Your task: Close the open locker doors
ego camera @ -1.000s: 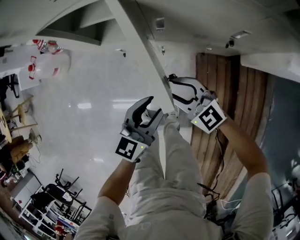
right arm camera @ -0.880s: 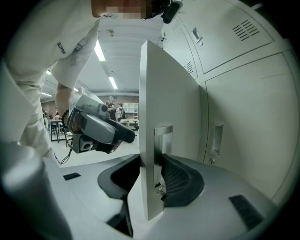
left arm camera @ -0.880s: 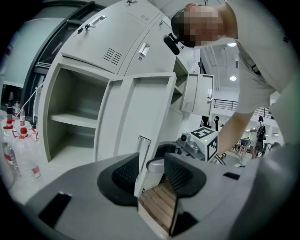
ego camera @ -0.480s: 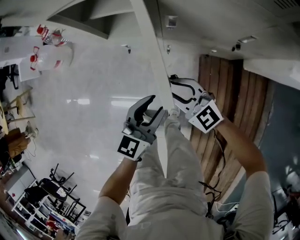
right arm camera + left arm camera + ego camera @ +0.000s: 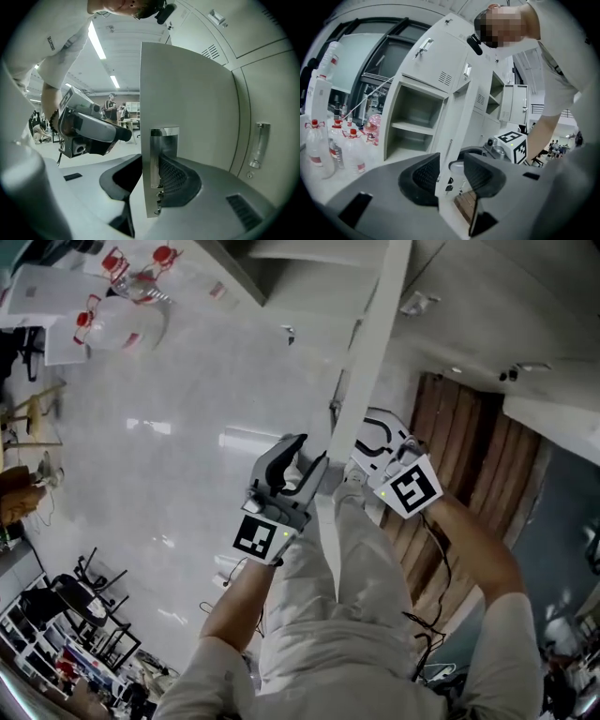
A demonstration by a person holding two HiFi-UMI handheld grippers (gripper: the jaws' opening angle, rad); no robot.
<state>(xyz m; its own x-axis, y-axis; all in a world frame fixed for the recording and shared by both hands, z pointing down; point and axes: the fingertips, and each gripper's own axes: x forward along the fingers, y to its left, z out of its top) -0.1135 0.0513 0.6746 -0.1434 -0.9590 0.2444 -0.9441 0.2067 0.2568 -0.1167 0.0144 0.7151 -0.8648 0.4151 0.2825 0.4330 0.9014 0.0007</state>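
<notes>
A white locker door [image 5: 361, 381] stands edge-on between both grippers in the head view. My left gripper [image 5: 298, 468] straddles its edge from the left. In the left gripper view the door [image 5: 457, 117] lies between the jaws against the left pad [image 5: 424, 173], and a gap shows at the right pad, so this gripper is open. My right gripper [image 5: 367, 439] has just been closing, and its pads now press on the door [image 5: 187, 103] at the chrome handle [image 5: 164, 140]. The door's open compartment [image 5: 417, 124] with a shelf lies beyond. Keys [image 5: 449, 180] hang from the lock.
Closed lockers [image 5: 260, 108] stand to the right, and more open doors [image 5: 499, 93] further along the row. Large water bottles [image 5: 318, 145] with red caps stand left of the lockers. Wooden boards [image 5: 469, 474] lie at right, chairs and racks [image 5: 84, 615] at lower left. The person's legs [image 5: 352, 587] are below.
The door has swung: its edge leaned to the upper left in the head view and now leans to the upper right. Both grippers have moved along with it.
</notes>
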